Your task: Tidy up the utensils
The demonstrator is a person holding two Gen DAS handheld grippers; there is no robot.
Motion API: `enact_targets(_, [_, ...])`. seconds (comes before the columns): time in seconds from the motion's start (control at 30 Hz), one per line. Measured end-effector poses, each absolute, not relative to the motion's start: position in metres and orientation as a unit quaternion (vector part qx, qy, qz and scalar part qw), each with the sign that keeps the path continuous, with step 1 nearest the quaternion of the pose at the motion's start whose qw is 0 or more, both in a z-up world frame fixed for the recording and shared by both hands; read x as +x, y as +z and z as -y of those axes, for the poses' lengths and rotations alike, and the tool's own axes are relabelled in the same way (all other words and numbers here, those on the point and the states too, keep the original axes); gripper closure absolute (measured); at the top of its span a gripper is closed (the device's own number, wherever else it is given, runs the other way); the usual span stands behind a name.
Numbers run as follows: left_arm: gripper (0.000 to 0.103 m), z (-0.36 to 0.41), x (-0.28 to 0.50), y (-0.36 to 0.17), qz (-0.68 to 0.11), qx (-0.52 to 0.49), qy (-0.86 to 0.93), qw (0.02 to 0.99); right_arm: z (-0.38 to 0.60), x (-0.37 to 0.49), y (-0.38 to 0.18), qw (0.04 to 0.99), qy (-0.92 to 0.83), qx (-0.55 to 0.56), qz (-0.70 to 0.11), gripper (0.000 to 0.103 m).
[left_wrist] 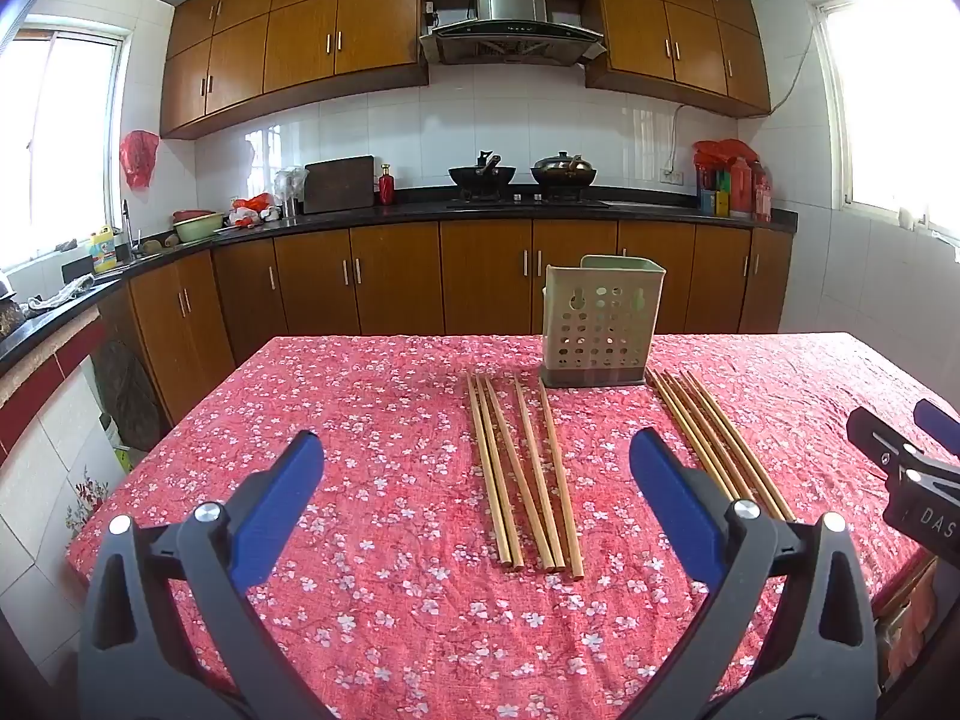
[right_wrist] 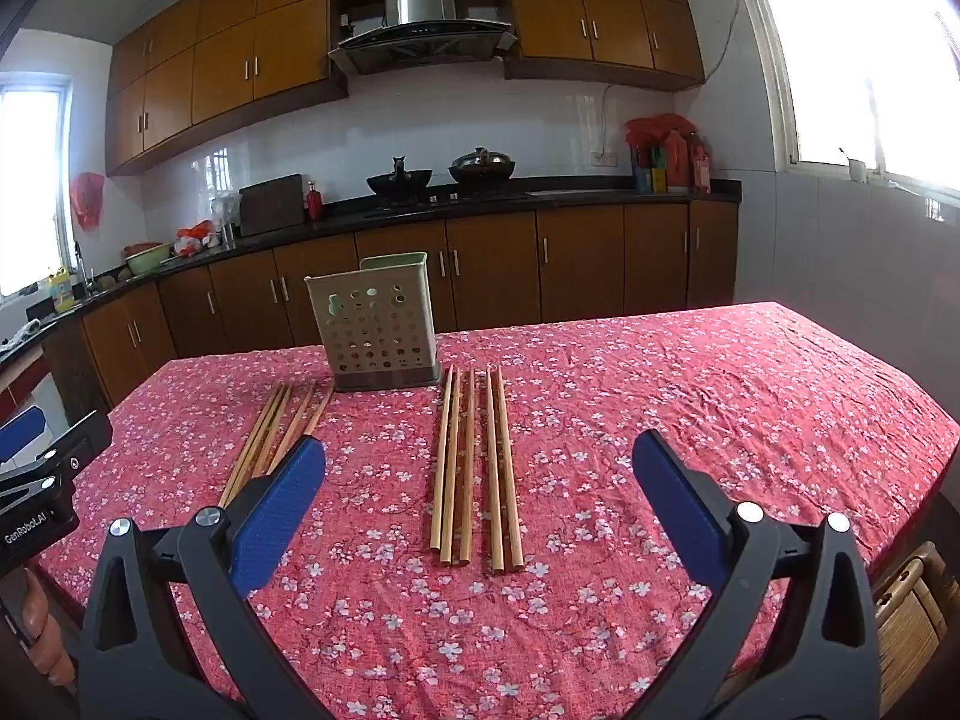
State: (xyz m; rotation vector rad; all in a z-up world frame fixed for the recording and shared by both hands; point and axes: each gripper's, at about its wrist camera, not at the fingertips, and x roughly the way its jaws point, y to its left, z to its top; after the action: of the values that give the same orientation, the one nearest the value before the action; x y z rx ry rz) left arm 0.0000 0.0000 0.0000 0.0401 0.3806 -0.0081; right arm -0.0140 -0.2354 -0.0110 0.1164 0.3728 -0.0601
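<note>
Left claw wide and empty, right claw wide and empty, both above the tabletop, two chopstick bundles lying flat either side of the upright holder

We see a pale, perforated utensil holder upright at twelve o'clock on the table. Five bamboo chopsticks lie flat at its seven o'clock, another bundle at its five o'clock, all pointing lengthwise toward it.
</note>
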Motion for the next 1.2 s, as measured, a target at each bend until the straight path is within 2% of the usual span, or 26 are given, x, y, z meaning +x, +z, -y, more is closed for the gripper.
enact_targets(1.2, [0.004, 0.0, 0.0008, -0.001, -0.192, 0.02, -0.004, 0.981, 0.2357, -0.0162, -0.0095, 0.98, -0.029, 0.06, -0.188, 0.002])
